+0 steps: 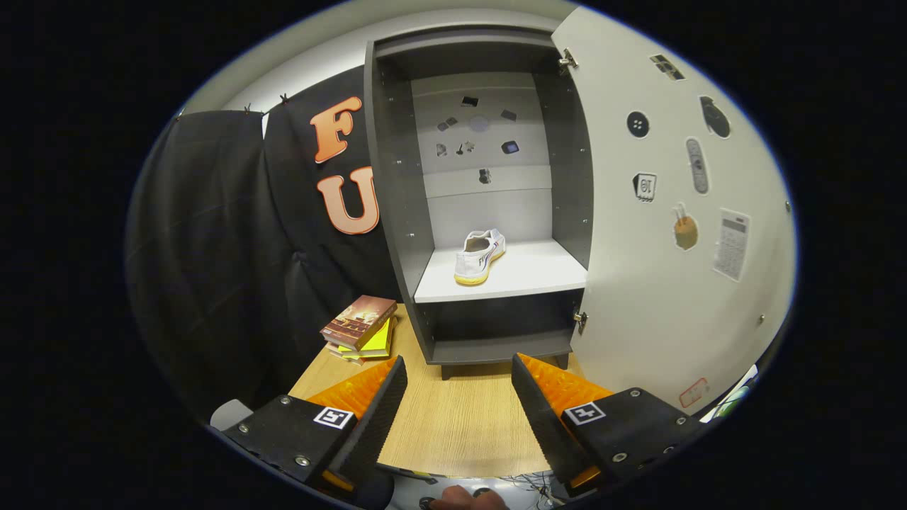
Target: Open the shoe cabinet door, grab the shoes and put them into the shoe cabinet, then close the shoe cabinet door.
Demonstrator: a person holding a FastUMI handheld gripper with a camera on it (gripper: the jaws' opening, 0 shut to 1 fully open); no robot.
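A grey shoe cabinet [404,212] stands on the wooden table [453,425], beyond my fingers. Its white door [666,283] is swung wide open to the right, with several stickers on its face. One white shoe [480,256] with a yellow sole lies on the white shelf [538,273] inside, heel toward me. My gripper [459,375] is open above the table in front of the cabinet. Nothing is between the black fingers [379,414].
A small stack of books [360,327] lies on the table left of the cabinet, ahead of the left finger. Black cloth hangs behind it. A hand [468,499] shows below the fingers. The open door blocks the right side.
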